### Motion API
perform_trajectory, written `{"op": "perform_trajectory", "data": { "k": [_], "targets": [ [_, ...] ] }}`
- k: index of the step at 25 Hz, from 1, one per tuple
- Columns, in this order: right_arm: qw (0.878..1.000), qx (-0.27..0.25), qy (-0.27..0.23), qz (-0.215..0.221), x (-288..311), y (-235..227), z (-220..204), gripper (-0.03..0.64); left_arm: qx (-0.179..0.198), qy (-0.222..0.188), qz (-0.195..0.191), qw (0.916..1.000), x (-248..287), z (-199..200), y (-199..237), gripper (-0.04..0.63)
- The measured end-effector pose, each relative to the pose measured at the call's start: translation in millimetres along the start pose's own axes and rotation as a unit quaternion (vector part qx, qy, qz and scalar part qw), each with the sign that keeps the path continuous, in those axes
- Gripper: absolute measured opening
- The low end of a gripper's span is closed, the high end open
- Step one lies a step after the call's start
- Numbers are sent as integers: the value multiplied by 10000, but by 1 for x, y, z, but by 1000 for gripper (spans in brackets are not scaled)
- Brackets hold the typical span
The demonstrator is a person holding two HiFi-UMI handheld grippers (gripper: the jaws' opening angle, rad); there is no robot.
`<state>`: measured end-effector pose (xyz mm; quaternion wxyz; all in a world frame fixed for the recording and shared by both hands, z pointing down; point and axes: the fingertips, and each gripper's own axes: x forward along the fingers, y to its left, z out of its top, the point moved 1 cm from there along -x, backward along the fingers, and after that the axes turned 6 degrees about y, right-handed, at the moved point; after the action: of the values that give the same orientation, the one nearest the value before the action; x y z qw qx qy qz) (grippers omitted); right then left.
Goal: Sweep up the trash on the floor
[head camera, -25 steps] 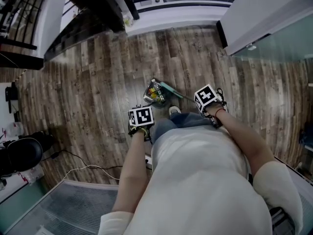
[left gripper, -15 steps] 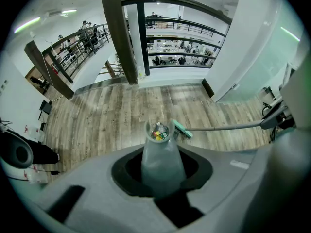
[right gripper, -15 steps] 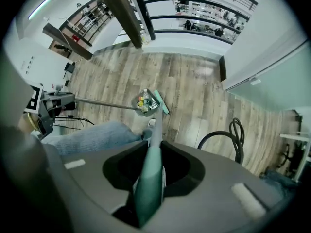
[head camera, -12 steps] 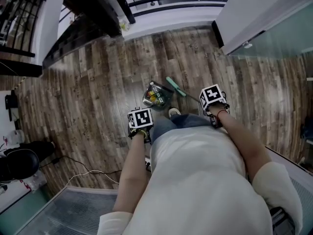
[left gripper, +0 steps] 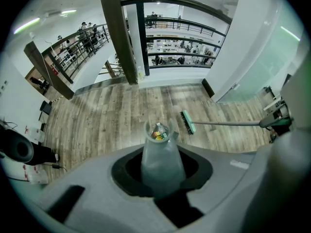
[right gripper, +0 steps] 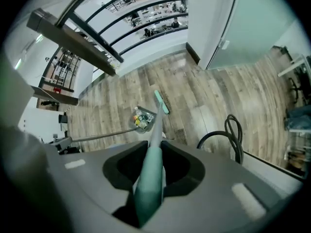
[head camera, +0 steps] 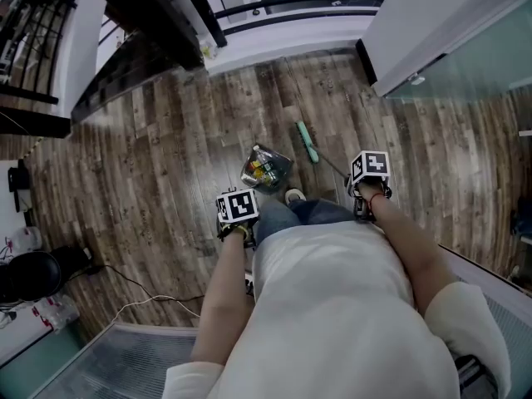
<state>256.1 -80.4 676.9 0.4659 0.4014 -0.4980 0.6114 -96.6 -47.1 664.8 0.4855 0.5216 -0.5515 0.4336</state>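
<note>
Clamping left gripper (left gripper: 162,179) on dustpan handle (left gripper: 160,154), right gripper (right gripper: 149,183) on broom handle (right gripper: 154,144). Holding trash (head camera: 263,171) in dustpan (head camera: 280,163) toward middle of floor (head camera: 150,165) (resting or lifted, can't tell), broom head (head camera: 308,142) near, apart.

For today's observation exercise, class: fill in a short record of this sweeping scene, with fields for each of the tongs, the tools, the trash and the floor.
Left tongs: shut on the handle of the grey long-handled plastic dustpan
Right tongs: shut on the handle of the teal broom
Trash: colourful scraps lying inside the dustpan
Broom head: beside the dustpan, apart from it
Floor: brown wooden plank floor
</note>
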Motion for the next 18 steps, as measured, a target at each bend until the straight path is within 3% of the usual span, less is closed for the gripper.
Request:
{"op": "perform_trajectory", "data": {
  "k": [7, 14, 18],
  "targets": [
    [9994, 344, 29, -26, 11, -7, -3, 97, -9, 7, -12, 10000, 0, -2, 0, 97],
    [9921, 1172, 84, 436, 21, -12, -7, 97, 3, -2, 0, 10000, 1, -1, 0, 97],
    [9890, 1383, 69, 527, 23, -11, -12, 97, 5, 2, -19, 10000, 0, -4, 4, 97]
  ]
}}
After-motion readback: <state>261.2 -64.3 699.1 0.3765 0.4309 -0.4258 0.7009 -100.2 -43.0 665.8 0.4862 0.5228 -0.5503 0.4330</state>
